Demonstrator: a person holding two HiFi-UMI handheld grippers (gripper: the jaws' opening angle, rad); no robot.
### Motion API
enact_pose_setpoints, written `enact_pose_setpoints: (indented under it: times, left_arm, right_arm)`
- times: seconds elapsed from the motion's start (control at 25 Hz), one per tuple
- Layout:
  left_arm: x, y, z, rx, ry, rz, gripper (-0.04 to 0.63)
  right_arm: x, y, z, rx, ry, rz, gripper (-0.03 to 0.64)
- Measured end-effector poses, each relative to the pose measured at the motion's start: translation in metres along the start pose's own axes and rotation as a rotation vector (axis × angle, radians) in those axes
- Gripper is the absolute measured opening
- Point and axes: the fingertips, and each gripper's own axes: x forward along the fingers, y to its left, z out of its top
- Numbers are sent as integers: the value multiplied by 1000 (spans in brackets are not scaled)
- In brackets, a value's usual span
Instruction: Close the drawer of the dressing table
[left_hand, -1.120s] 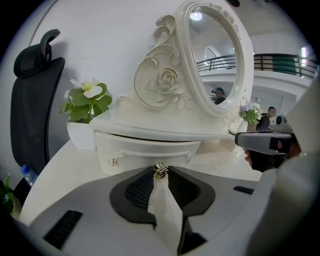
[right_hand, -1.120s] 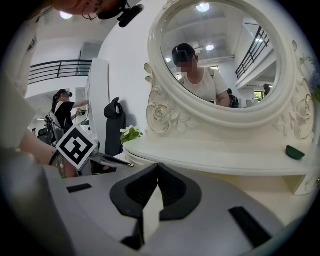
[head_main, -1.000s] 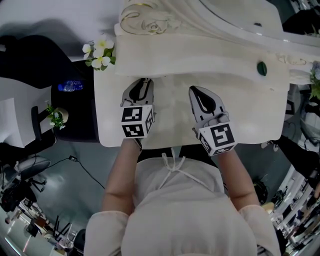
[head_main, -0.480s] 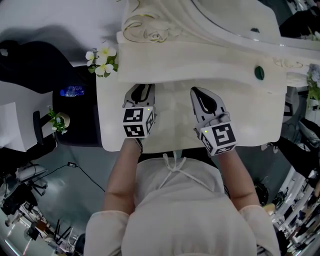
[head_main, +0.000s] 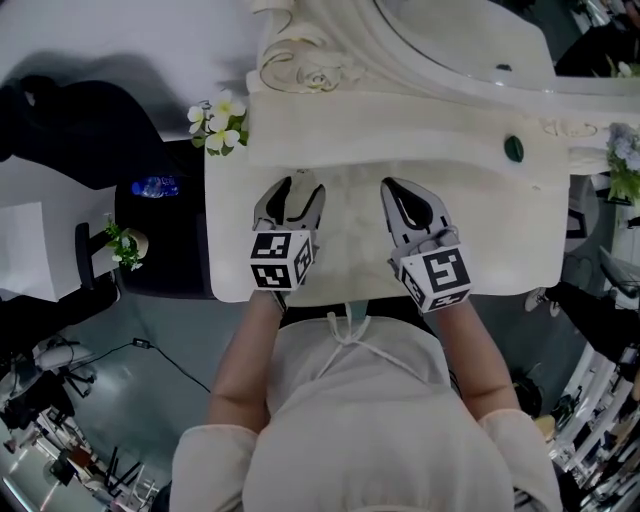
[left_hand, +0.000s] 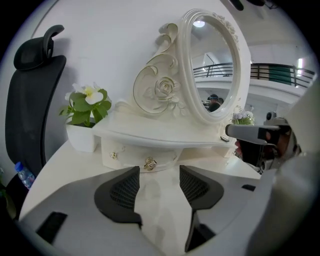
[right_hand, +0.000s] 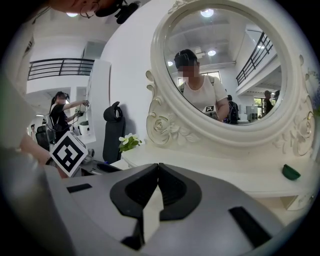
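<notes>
Left tongs (left_hand: 159, 169) opening, nothing between pads, aimed at drawer (left_hand: 131, 159) just ahead under mirror shelf. Drawer looks pushed home, front flush, gold knob (left_hand: 150, 163) free, so prob. no grip needed. Right tongs (right_hand: 158, 167) shut, empty, parked low over desk (head_main: 480, 230), idle. Task approx. done.

— Is the light good?
— Bright and even. Ceiling lamps (right_hand: 206, 12) glint in the mirror (right_hand: 250, 45), and the pale worktop (head_main: 500, 235) nearly washes out toward its back edge.
— Any shadows?
— One soft grey one on the wall (head_main: 120, 20) past the worktop's left edge. The floor (head_main: 160, 380) is dimmer.
— And sharpness?
— The head view is crisp. Both gripper views bulge like fisheyes, with black corners, bent lines and a slightly soft foreground.
</notes>
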Motion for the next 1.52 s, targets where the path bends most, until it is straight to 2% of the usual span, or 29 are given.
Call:
enact_pose_setpoints:
  times: [0.24,0.48,0.72,0.88,1.08,1.24,1.52]
  left_arm:
    - [-44,-3,29,65,-75,10,252]
    - [-88,-21,82,180,-210,3,249]
    - [-133,-50,123,295,-332,-12,162]
    - [-156,-58,142,318,-392,-24,105]
    - [-177,-65,151,361,-423,-49,35]
    - [-187,-70,153,377,-439,-63,20]
    - [-191,-75,145,352,-438,-85,18]
  right_arm:
    - [-14,7,16,-21,-34,-4,6]
    - [-29,16,38,-42,-99,-14,6]
    - [-49,26,51,-16,-140,-5,6]
    - [-60,30,62,-16,-186,4,6]
    - [-75,34,77,-64,-235,-6,5]
    - [-83,38,85,-117,-247,-8,3]
    - [-89,52,86,-162,-248,28,2]
